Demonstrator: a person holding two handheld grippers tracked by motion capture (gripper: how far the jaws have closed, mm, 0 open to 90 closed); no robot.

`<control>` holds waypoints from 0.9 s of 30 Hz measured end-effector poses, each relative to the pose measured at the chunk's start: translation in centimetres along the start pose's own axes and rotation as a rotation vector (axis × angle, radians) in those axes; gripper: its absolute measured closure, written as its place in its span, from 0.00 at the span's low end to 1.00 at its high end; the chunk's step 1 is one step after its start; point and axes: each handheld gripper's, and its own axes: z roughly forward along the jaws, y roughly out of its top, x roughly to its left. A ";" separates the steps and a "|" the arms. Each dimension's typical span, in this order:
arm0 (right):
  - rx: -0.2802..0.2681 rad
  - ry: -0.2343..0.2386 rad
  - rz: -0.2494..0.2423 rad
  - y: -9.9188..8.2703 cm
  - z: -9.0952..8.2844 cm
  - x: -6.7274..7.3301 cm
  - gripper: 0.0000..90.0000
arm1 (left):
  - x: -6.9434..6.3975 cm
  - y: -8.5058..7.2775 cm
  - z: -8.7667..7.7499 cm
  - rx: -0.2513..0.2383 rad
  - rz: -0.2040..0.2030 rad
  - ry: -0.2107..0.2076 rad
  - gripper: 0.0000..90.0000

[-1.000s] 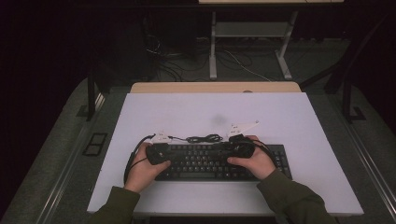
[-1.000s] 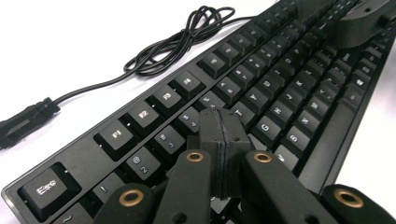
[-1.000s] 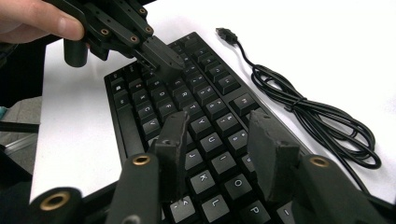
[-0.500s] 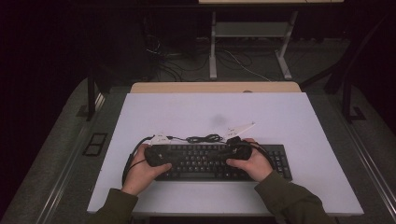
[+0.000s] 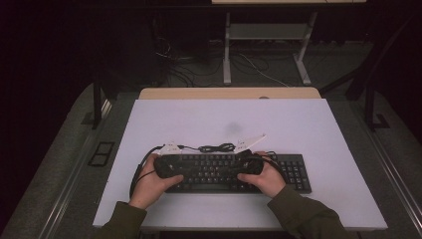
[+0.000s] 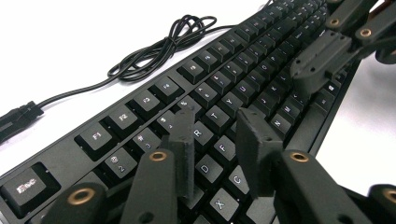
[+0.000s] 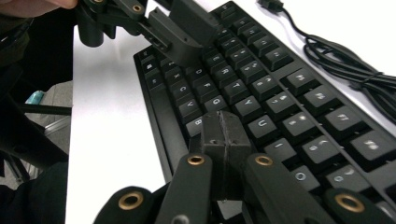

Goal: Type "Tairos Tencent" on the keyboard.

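While both tools hovered over the black keyboard (image 5: 234, 172) near the surface's (image 5: 298, 124) front edge, left tool (image 6: 217, 140) had just been spreading, nothing between; right tool (image 7: 223, 135) had just pressed together, empty. Typing looked mid-way; remaining keys unclear.

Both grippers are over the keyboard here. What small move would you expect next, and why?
Probably the right gripper dips to tap a key. Its jaws have just closed with nothing between them, forming one blunt tip above the keyboard, near the H and N keys. The left gripper has just been opening, empty, over the R and F keys, so it seems less ready to press.
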 end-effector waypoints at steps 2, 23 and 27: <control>0.009 0.004 -0.004 0.0 0.2 0.2 1.00 | 0.0 0.0 0.0 -0.001 0.002 0.004 0.70; 0.051 -0.008 -0.016 -0.4 2.0 0.5 1.00 | -0.1 0.0 0.0 -0.014 -0.005 0.001 0.57; 0.056 -0.009 -0.014 -0.6 2.3 0.4 1.00 | -0.1 -0.1 0.1 -0.015 -0.005 0.000 0.57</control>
